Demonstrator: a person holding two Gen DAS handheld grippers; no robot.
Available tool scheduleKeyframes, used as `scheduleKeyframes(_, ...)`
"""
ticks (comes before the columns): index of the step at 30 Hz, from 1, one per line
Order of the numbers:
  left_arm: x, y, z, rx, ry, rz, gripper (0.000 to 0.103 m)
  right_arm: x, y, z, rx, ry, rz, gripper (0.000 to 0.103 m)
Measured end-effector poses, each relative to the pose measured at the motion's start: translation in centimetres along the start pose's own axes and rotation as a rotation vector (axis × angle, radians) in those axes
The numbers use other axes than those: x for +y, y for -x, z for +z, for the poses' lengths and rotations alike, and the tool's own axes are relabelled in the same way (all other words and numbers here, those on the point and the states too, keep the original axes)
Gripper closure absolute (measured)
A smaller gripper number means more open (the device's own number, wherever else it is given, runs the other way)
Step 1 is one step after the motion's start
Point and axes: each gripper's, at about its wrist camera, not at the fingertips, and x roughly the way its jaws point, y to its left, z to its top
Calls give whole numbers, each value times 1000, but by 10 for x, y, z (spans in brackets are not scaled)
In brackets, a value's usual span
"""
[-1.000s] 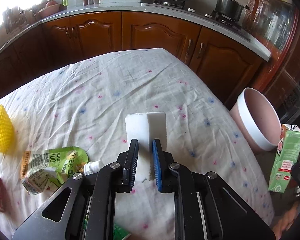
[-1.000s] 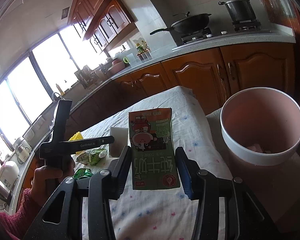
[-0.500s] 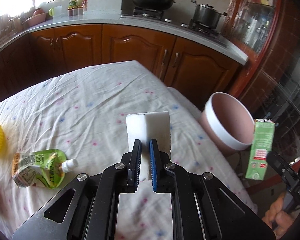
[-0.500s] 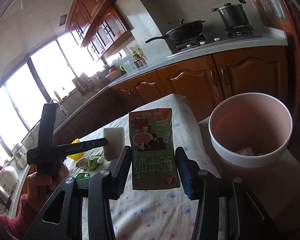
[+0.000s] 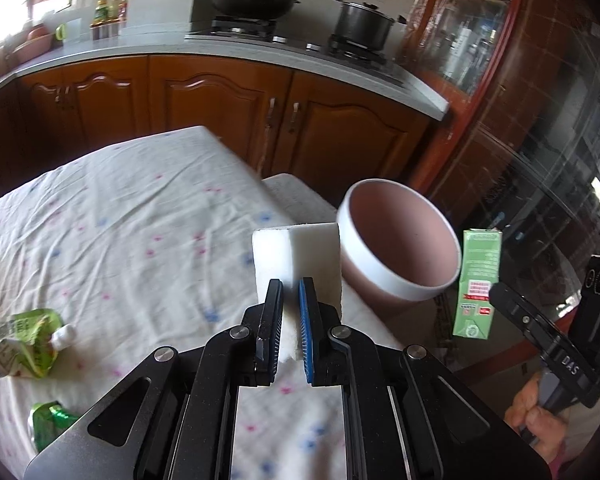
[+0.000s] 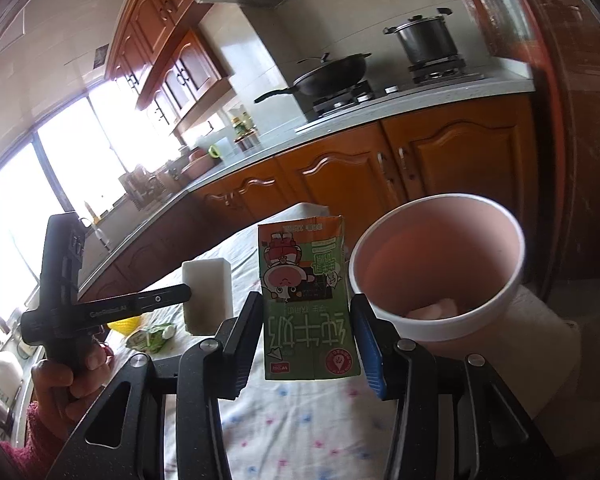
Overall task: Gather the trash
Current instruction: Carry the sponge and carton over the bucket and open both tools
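Above the cloth-covered table (image 5: 132,216), both grippers carry trash nearer the round pink plastic bin with a white rim (image 5: 400,256) than a second ago: in the left wrist view the bin has slid from the right edge toward the centre, and the yellow mesh piece seen earlier at the far left has left that view. Left gripper (image 5: 290,320) — its jaws, which were closing around the block a second ago, are now pinched narrow on the lower end of a white rectangular foam block (image 5: 296,256), lifted clear of the cloth with its top edge just beside the bin's rim. Right gripper (image 6: 308,340) — jaws held at middling width, unchanged, clamping a green rectangular milk carton (image 6: 306,300) by its two sides, the print upside down, the carton just left of the bin mouth (image 6: 436,264). Pale crumpled pieces lie at the bin's bottom. Left on the table are a soft green spouted pouch with a white cap (image 5: 24,340) and a crumpled shiny green wrapper (image 5: 50,424). The cloth is white, wrinkled, dotted pink and blue. Behind it run brown wooden cabinets (image 5: 220,104) under a grey counter, with a black wok (image 5: 252,0) and a steel pot (image 5: 362,24) on the hob.
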Motion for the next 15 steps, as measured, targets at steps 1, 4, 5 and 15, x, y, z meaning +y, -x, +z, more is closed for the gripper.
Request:
scheduleKeyframes(1, -4, -1, 1, 1, -4, -8, 95, -4, 2, 1, -5, -5, -8, 57)
scheduleKeyframes(4, -19, -7, 7, 2, -19, -30, 95, -12, 7, 4, -17, -16, -28, 57)
scheduleKeyframes(5, -23, -8, 9, 2, -25, -36, 95, -14, 7, 5, -19, -19, -34, 57)
scheduleKeyframes(15, -64, -26, 33, -3, -77, -82, 95, -43, 12, 20, -43, -41, -88, 57)
